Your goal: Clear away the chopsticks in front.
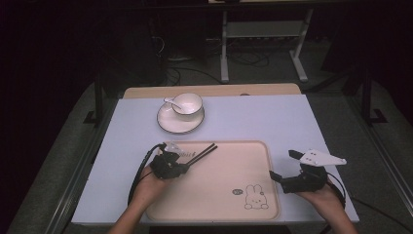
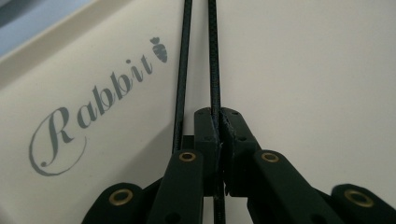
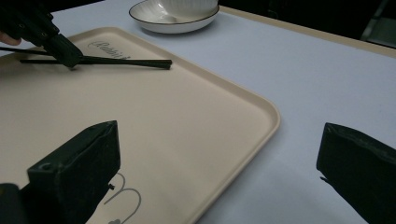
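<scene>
Two thin black chopsticks (image 1: 203,151) lie slanted over the far left part of a beige tray (image 1: 229,168). My left gripper (image 1: 187,165) is low over that corner, by the tray's "Rabbit" lettering (image 2: 93,107). Its pads (image 2: 233,126) are shut on one chopstick (image 2: 214,70). The second chopstick (image 2: 182,70) runs just outside the left jaw, and I cannot tell whether it is held. My right gripper (image 1: 283,165) hovers at the tray's right edge, jaws wide open with nothing between them (image 3: 218,128). In the right gripper view the left gripper (image 3: 65,52) and the chopsticks (image 3: 130,61) show at the tray's far corner.
A white cup (image 1: 187,103) with a spoon (image 1: 171,102) stands on a dark-rimmed saucer (image 1: 179,121) beyond the tray. A rabbit drawing (image 1: 255,197) marks the tray's near right corner. The pale blue table top (image 1: 253,117) ends in a wooden strip (image 1: 214,90) at the back.
</scene>
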`<state>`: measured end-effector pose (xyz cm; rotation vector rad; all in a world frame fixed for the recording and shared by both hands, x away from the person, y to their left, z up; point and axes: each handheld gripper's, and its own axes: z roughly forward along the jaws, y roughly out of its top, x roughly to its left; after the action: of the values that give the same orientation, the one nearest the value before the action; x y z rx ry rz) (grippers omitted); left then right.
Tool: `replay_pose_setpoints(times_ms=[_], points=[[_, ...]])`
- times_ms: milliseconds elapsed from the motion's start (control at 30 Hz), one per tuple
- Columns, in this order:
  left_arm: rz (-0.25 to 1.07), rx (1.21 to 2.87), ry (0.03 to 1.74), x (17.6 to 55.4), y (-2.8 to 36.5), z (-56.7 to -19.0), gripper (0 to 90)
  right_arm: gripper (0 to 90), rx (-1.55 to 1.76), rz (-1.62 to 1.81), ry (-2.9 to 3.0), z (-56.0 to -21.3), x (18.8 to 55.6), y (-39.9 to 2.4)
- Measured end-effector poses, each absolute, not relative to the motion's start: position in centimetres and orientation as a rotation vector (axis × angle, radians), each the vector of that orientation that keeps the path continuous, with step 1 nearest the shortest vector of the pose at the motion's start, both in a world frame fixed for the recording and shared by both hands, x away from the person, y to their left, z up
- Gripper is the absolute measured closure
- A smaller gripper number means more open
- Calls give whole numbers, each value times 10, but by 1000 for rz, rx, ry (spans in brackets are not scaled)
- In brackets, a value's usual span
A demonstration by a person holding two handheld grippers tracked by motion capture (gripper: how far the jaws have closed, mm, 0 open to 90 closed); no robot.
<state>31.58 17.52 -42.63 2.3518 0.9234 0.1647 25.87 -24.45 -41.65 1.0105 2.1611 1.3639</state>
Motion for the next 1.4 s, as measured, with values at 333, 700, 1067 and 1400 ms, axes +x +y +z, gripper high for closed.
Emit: replay_pose_setpoints(times_ms=[333,700,1067,1400], points=[[153,2363,915,315,176,-429,835,0,1010,1360,2164,-417,259,-244],[149,2321,832,327,164,-415,779,0,1010,1359,2163,-417,260,-244],[114,2349,719,375,115,-411,893,0,1028,1362,2152,-417,259,-247],[97,2372,726,398,89,-430,897,0,1024,1365,2155,-417,259,-247]])
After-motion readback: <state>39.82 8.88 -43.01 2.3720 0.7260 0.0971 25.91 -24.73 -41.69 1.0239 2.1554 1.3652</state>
